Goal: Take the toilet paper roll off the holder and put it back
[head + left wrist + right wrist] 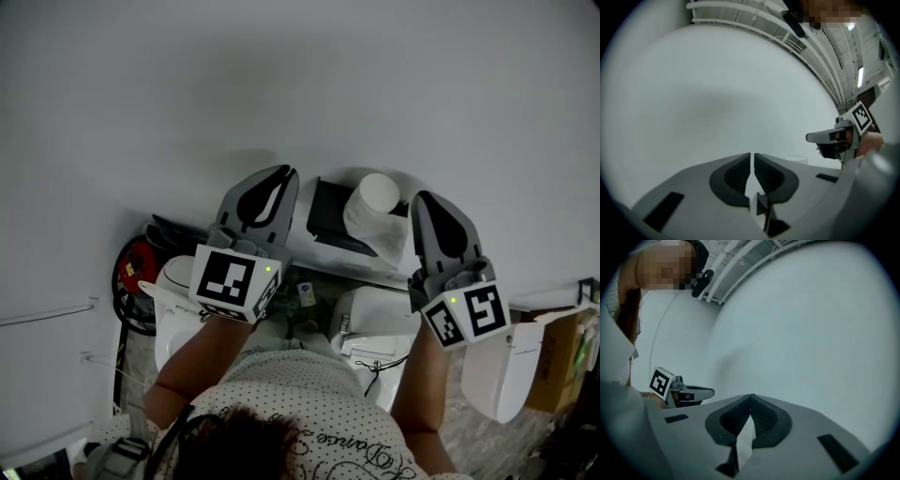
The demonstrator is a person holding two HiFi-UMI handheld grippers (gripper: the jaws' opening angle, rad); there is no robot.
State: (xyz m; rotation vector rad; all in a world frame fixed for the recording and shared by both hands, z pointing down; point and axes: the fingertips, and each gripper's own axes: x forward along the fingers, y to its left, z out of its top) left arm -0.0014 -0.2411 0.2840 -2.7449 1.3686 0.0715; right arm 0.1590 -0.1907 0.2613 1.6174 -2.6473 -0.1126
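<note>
Fingers point(761, 416): pressed together, empty, on left gripper point(284, 174) and right gripper point(422, 197). Step, as judged: start, before removal. Location of toilet paper roll point(377, 199): on holder point(328, 217) at far wall point(281, 84), between grippers, nearer right. Next: spread right fingers, straddle roll, clamp gently, slide off. Count: two grippers, one roll, one holder.

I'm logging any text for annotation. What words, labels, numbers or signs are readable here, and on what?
Nothing reads clearly.
Cursive print on the person's dotted shirt: too blurred to read.
Square markers on the cubes of the left gripper and right gripper: black-and-white patterns, no letters.
</note>
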